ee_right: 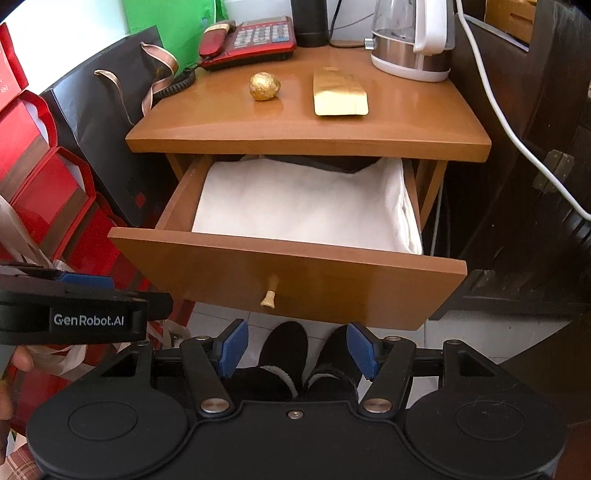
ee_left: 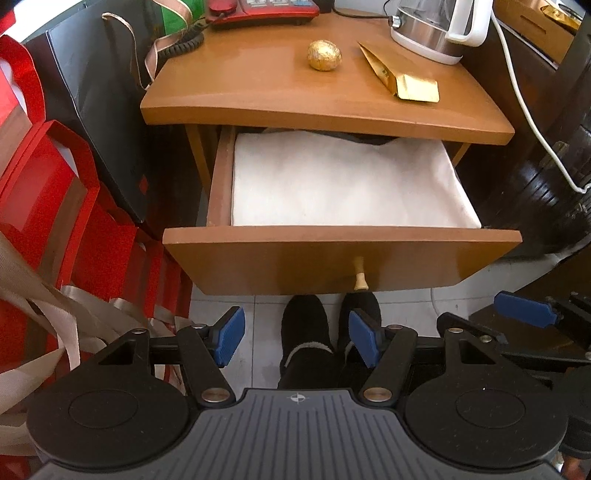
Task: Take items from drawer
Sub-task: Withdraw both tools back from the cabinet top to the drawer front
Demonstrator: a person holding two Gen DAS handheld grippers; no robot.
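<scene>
While the drawer point(ee_left: 343, 254) stands pulled well out from under the nightstand top point(ee_left: 258, 92), both grippers hang in front of it and above the tiled floor, short of its front panel. The left gripper point(ee_left: 295, 339) has its blue pads spread wide with nothing between them; the right gripper point(ee_right: 297, 350) is likewise open and empty. Below them are only the person's dark slippers point(ee_left: 306, 332).

What fills the drawer is a folded white cloth point(ee_left: 343, 181) (it could be a bag or a pillowcase; the frames do not settle that), lying flat from wall to wall, with something dark just showing behind it at the back under the top. In the right wrist view its stacked folds show along the drawer's right side point(ee_right: 406, 218).

My judgement is that the cloth is light, soft and limp: it will sag and may unfold when lifted from one point. The layered right edge looks the best place to pinch, since the pads can bite several plies there; a second pinch on the left edge would keep it from trailing against the drawer front.

A gold foil ball point(ee_left: 324, 54) and a gold foil pouch point(ee_left: 402, 79) lie on the top already, near an electric kettle point(ee_left: 432, 33) and a red telephone point(ee_left: 262, 11).
</scene>
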